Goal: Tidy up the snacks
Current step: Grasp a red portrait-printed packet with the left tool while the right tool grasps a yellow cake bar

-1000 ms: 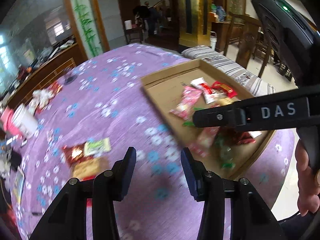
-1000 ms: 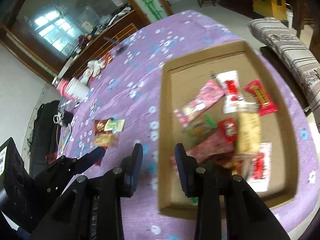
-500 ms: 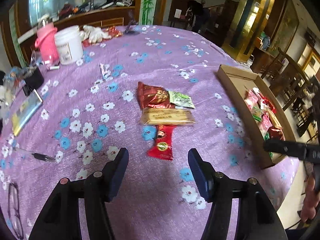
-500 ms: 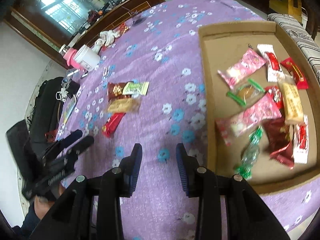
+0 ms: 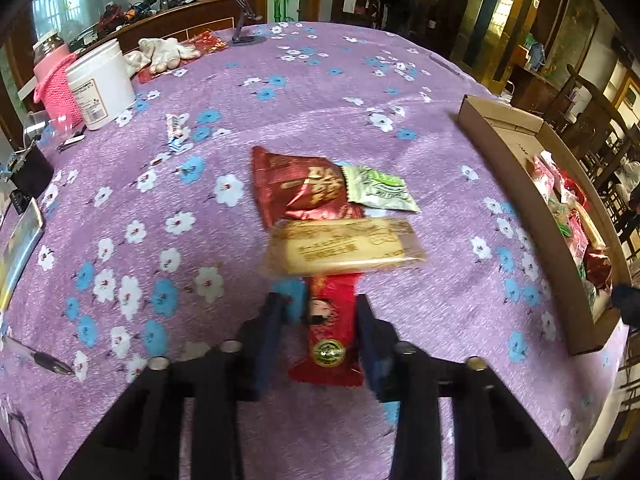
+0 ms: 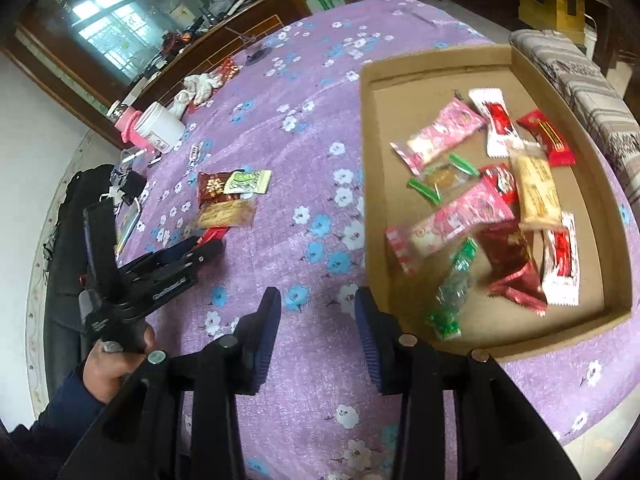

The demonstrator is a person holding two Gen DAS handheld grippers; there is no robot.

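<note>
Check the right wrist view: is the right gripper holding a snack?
No. The right gripper hangs over bare purple tablecloth beside the cardboard tray, with nothing between its fingers.

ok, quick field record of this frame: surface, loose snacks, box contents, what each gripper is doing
surface: purple floral tablecloth
loose snacks: dark red packet, green packet, beige bar, red snack packet, clustered together
box: cardboard tray holding a heap of wrapped snacks
left gripper: jaws have just been closing, fingers astride the red snack packet, right one against its edge
right gripper: jaws have just been opening, nothing between them, beside the tray's near-left corner
</note>
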